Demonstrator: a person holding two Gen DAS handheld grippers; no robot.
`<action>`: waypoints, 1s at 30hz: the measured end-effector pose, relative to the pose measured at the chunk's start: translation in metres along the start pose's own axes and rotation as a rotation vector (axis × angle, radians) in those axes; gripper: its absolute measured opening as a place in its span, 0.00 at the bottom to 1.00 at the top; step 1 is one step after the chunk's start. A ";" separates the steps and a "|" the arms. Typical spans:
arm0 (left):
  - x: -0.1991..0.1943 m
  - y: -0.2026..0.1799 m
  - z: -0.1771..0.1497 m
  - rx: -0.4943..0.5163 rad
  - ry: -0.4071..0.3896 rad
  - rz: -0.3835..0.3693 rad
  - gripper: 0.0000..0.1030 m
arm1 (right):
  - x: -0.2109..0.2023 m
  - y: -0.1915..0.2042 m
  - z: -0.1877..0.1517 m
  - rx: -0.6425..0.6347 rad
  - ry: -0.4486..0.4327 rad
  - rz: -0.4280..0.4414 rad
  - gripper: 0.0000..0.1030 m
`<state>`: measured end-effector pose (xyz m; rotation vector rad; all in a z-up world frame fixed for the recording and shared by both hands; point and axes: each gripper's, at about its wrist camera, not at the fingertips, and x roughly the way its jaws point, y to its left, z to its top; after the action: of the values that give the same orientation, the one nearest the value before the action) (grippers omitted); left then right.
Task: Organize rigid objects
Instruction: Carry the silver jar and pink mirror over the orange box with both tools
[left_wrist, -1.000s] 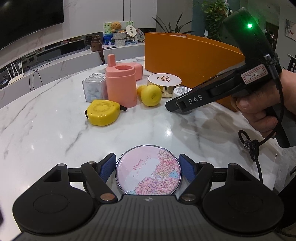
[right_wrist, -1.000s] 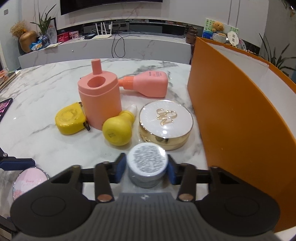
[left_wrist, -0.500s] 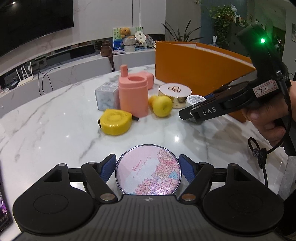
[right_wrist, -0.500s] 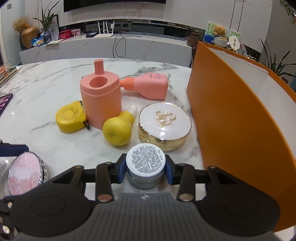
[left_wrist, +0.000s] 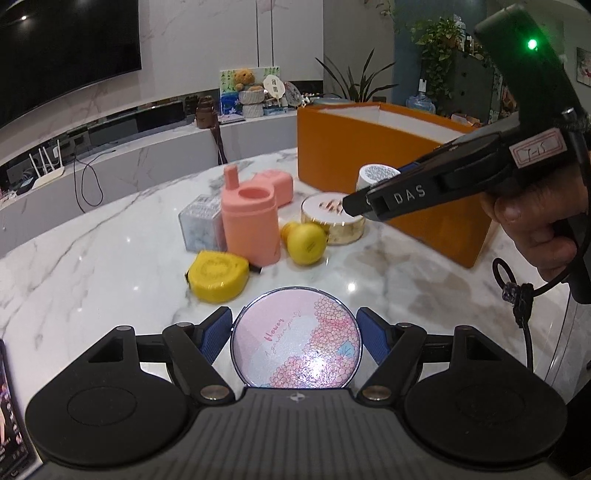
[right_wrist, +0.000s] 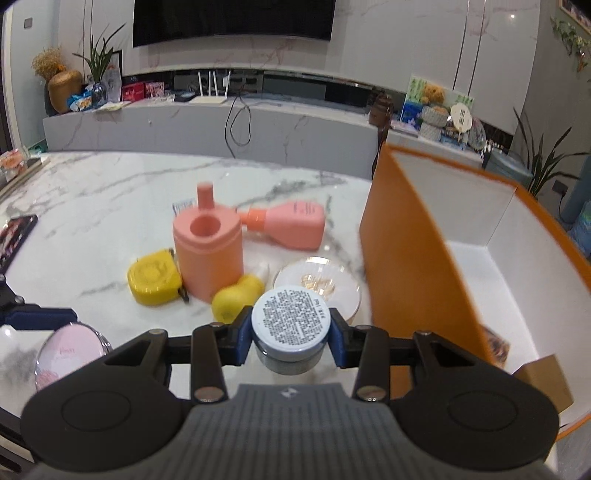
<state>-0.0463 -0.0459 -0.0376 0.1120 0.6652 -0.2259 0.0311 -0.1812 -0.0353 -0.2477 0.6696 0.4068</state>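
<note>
Indoor room light is falling from overhead, and small white glints are shining on the glossy white marble worktop (left_wrist: 92, 266). A brighter glare patch is washing out the lower part of the round pink flowered compact (left_wrist: 295, 347). A green indicator lamp (left_wrist: 532, 44) is glowing at the upper right. Fisheye distortion is bending walls and counters at the edges, and corners are darkening. In the right wrist view, motion blur is softening the tall salmon-pink plastic container (right_wrist: 207, 247) and the orange cardboard box (right_wrist: 413, 258).

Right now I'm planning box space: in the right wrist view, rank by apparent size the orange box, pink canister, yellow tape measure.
1. orange box
2. pink canister
3. yellow tape measure
The box extends nearer the camera, but looks clearly biggest.
</note>
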 end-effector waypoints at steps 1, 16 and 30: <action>0.000 -0.002 0.005 0.005 -0.005 -0.001 0.83 | -0.004 -0.001 0.003 0.002 -0.010 -0.001 0.40; 0.003 -0.044 0.075 0.030 -0.098 -0.040 0.83 | -0.052 -0.047 0.030 0.067 -0.130 -0.061 0.40; 0.025 -0.082 0.133 0.081 -0.078 -0.061 0.83 | -0.075 -0.115 0.040 0.168 -0.179 -0.168 0.40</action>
<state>0.0324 -0.1530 0.0482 0.1597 0.5828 -0.3148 0.0504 -0.2915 0.0536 -0.1052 0.4999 0.2067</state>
